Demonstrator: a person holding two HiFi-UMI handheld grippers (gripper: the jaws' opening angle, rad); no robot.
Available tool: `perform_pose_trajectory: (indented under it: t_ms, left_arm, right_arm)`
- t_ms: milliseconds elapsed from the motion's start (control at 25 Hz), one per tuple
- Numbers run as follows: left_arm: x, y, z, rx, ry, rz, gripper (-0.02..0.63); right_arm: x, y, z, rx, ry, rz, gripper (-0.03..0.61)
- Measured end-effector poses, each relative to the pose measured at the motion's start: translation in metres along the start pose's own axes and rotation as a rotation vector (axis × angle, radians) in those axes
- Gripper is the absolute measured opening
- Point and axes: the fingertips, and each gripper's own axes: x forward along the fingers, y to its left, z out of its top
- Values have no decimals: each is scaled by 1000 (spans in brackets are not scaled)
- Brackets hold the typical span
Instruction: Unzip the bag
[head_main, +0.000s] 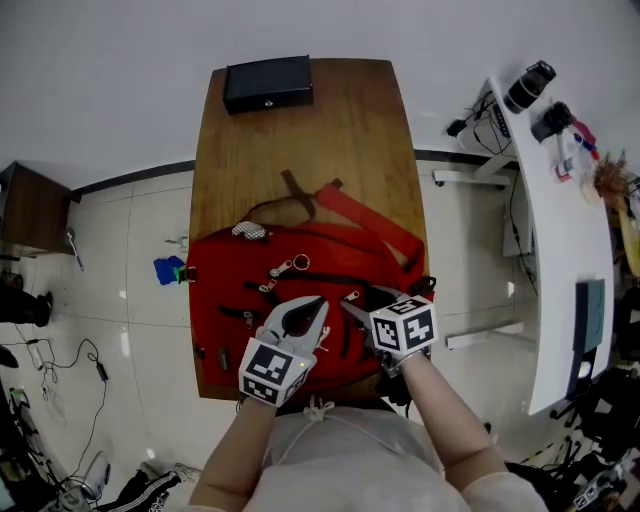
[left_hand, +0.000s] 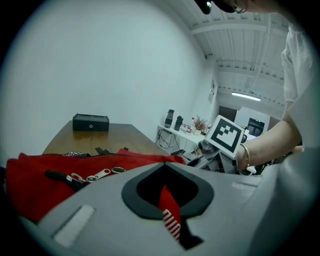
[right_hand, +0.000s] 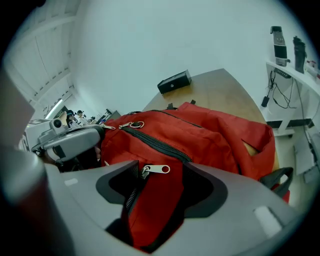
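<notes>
A red backpack (head_main: 225, 290) lies flat on the wooden table (head_main: 300, 140), just in front of the person. My left gripper (head_main: 316, 308) is at the bag's near middle, shut on a narrow fold of red fabric (left_hand: 167, 200) beside zipper teeth. Right next to it, my right gripper (head_main: 354, 308) stands open. In the right gripper view a silver zipper pull (right_hand: 159, 169) lies between the tips of that gripper (right_hand: 156, 181), and the pads do not touch it. A dark zipper line (right_hand: 155, 142) crosses the bag above it.
Two more silver pulls (head_main: 286, 268) lie on the bag's upper zipper. A black box (head_main: 267, 83) sits at the table's far end. Red straps (head_main: 370, 225) trail to the right. A white desk (head_main: 560, 230) with bottles stands to the right, and cables (head_main: 70, 370) lie on the floor left.
</notes>
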Motion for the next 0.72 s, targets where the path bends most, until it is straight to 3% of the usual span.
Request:
perform_pose_trajectory:
  t_ms: [120,280,720]
  left_arm:
    - [3,1,0,-9,9,-1,6]
    - [6,1,-2,-12,23,-1,6]
    - [11,-14,-6,10,64,-48,6]
  right_arm:
    - [1,0,2,17,-4,28,262]
    - [1,9,4,25,-14,68,166]
    - [-29,22,9,-170,-79,22,146]
